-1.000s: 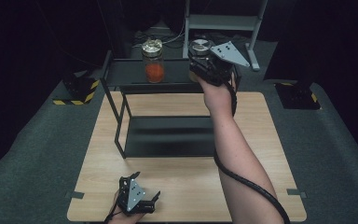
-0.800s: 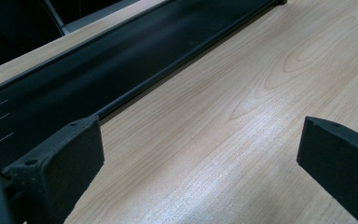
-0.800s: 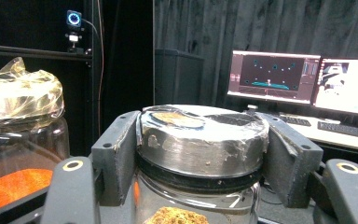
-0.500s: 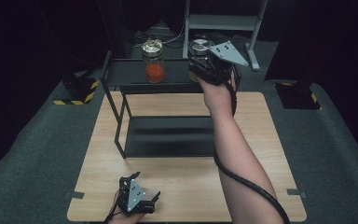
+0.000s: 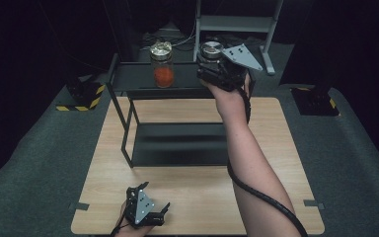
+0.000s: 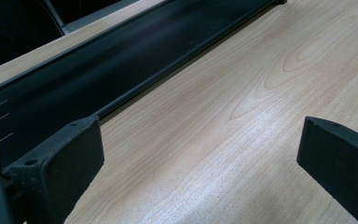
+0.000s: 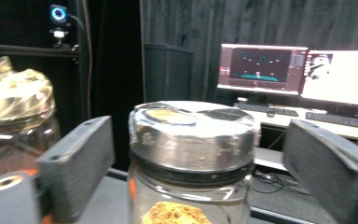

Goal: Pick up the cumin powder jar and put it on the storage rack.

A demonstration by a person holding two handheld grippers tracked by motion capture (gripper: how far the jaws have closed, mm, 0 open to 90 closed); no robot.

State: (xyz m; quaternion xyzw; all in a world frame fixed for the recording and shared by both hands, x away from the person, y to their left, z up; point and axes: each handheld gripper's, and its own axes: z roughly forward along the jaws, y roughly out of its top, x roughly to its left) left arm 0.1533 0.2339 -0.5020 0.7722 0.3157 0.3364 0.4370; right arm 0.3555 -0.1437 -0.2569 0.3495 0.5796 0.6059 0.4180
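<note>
1. The jaws of the right gripper [image 7: 193, 158] have just been opening and now stand apart, one on each side of the silver-lidded jar [image 7: 191, 154], with a gap showing between each pad and the glass.
2. That jar stands upright on the top of the black shelf rack [image 5: 128, 79], its long axis vertical and its metal lid [image 7: 193, 128] facing straight up; yellowish-brown contents show through the glass low down in the right gripper view.
3. From the high view the same jar [image 5: 211, 50] sits toward the right end of the rack top, at the far side of the table [image 5: 276, 148], with the right gripper [image 5: 212, 61] reaching up to it from the near side on an outstretched forearm.
4. A second jar [image 5: 162, 66] with a crinkled gold foil top and orange-red contents stands upright too, to the left of the first on the same rack top, apart from it.
5. The left gripper [image 5: 158, 215] rests low at the near left edge of the table, well apart from the rack; its jaws are spread wide over bare wood with nothing between them.
6. Beyond the jar, in the right gripper view, lit monitors [image 7: 303, 74] stand on a desk in the dark room.
</note>
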